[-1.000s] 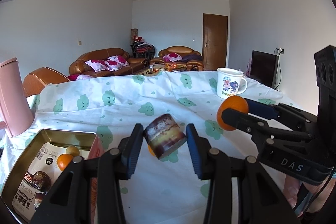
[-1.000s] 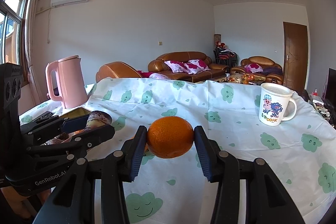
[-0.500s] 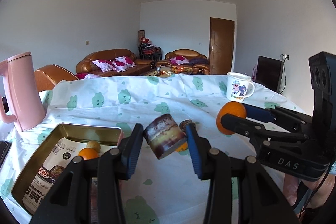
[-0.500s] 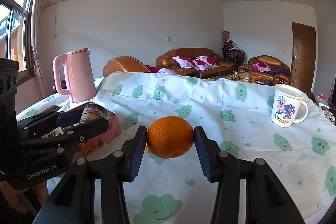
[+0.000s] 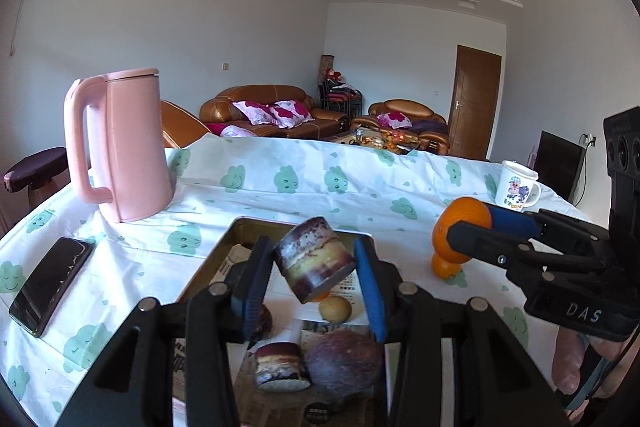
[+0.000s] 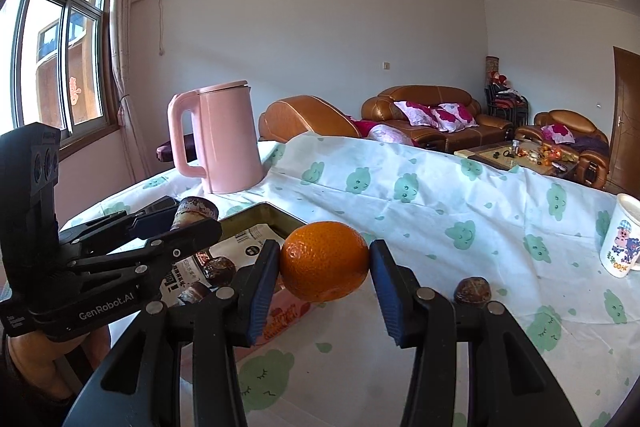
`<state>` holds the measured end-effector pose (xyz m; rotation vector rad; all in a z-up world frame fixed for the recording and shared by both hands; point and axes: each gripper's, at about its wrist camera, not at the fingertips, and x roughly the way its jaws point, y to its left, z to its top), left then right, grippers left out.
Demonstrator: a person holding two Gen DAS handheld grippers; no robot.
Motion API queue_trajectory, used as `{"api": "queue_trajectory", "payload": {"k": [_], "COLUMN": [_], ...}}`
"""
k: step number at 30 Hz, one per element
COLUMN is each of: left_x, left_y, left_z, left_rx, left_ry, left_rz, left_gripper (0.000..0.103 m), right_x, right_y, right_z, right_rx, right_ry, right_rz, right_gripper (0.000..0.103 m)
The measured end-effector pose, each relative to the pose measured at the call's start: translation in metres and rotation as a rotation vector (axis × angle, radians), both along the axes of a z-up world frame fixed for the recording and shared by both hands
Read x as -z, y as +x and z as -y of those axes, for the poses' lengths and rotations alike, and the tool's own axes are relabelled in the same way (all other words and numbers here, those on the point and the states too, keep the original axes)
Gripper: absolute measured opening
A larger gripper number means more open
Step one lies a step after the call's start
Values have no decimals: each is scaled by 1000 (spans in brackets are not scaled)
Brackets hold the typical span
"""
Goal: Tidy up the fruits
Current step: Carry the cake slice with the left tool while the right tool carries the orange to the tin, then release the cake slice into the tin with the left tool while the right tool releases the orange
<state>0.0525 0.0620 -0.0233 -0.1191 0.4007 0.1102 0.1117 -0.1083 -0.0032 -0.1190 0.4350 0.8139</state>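
The left gripper (image 5: 314, 277) is clenching a short brown-and-cream cylinder of cut fruit (image 5: 314, 259), tilted with its long axis running from about ten o'clock to four o'clock, directly over the metal tin (image 5: 240, 227); the drop is looking like a straight release. The right gripper (image 6: 324, 273) is grasping an orange (image 6: 324, 261) crosswise, and the tin is lying at about ten o'clock from it, so the left hand is the nearer one. The left wrist view is showing fruit already in the tin and a second orange (image 5: 446, 267) on the tablecloth (image 5: 360, 187). Only the right wrist view is showing a dark round fruit (image 6: 472, 290) loose at three o'clock.
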Motion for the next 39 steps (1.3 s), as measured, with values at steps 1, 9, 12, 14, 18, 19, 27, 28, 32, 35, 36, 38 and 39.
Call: {"api": "queue_trajectory", "payload": {"k": [1, 9, 12, 14, 18, 19, 27, 28, 32, 35, 36, 38, 39], "left_x": [2, 18, 23, 26, 32, 33, 33, 32, 23, 12, 8, 3, 1], "left_y": [-1, -5, -6, -7, -8, -8, -11, -12, -17, -15, -13, -6, -1], "left_z": [-6, -40, -47, -52, -55, -56, -62, -62, -59, -40, -30, -10, 1], "left_rx": [-12, -79, -88, -89, -88, -88, -129, -145, -134, -92, -69, -17, 7], "left_ry": [-3, -33, -40, -47, -53, -54, -53, -49, -75, -53, -47, -34, -27], "left_rz": [-6, -69, -90, -103, -122, -125, -119, -115, -67, -36, -30, -30, -31], "left_gripper": [44, 44, 44, 44, 44, 44, 59, 62, 76, 77, 77, 79, 83], "right_x": [0, 13, 19, 23, 28, 30, 42, 41, 28, 17, 15, 12, 12], "right_y": [0, 2, 3, 4, 3, 4, 6, 5, 2, 3, 6, 14, 20], "right_z": [-6, -52, -66, -74, -87, -91, -102, -100, -74, -41, -29, -3, 9], "right_rx": [-11, -88, -106, -115, -130, -132, -167, -171, -146, -90, -63, -2, 34], "right_ry": [-5, -51, -68, -78, -110, -118, -147, -140, -99, -95, -95, -96, -105], "right_rz": [-3, -52, -71, -85, -95, -96, -147, -149, -120, -77, -67, -57, -51], "right_gripper": [48, 48, 48, 48, 48, 48, 49, 49, 50, 56, 58, 62, 62]}}
